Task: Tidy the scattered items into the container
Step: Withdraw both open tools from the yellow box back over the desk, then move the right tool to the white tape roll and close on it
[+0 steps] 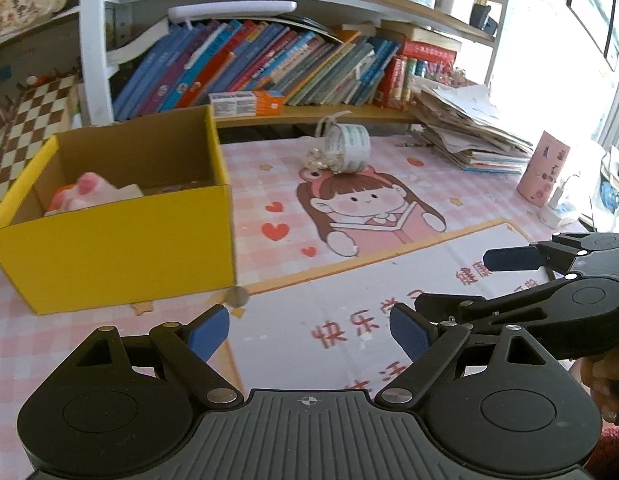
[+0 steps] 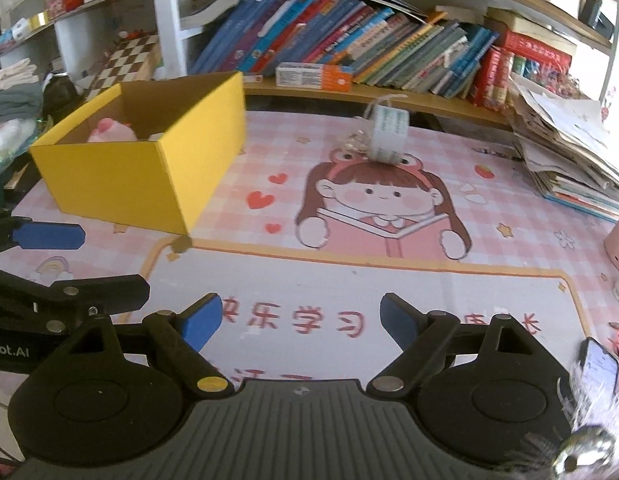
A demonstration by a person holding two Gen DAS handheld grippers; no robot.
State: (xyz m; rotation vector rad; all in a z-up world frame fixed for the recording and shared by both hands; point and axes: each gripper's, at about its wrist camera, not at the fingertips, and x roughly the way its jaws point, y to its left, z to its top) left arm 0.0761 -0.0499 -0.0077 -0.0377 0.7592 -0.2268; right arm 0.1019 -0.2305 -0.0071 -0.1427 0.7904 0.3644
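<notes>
Bright yellow cardboard box [image 1: 121, 236] at left holds a pink-and-white plush toy [image 1: 89, 192]; pink-and-white checked mat [image 2: 489, 216] at centre; brown-and-white chessboard [image 1: 33, 120] upper left.

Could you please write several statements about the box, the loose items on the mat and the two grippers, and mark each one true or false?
1. The yellow cardboard box has its top open. True.
2. A pink and white plush toy lies inside that box. True.
3. The white cylindrical jar with printed text stands upright inside the box. False: it lies tipped over on the pink checked desk mat, apart from the box.
4. The left gripper grips the plush toy. False: its jaws stand open and hold nothing.
5. The right gripper is open with nothing between its blue pads. True.
</notes>
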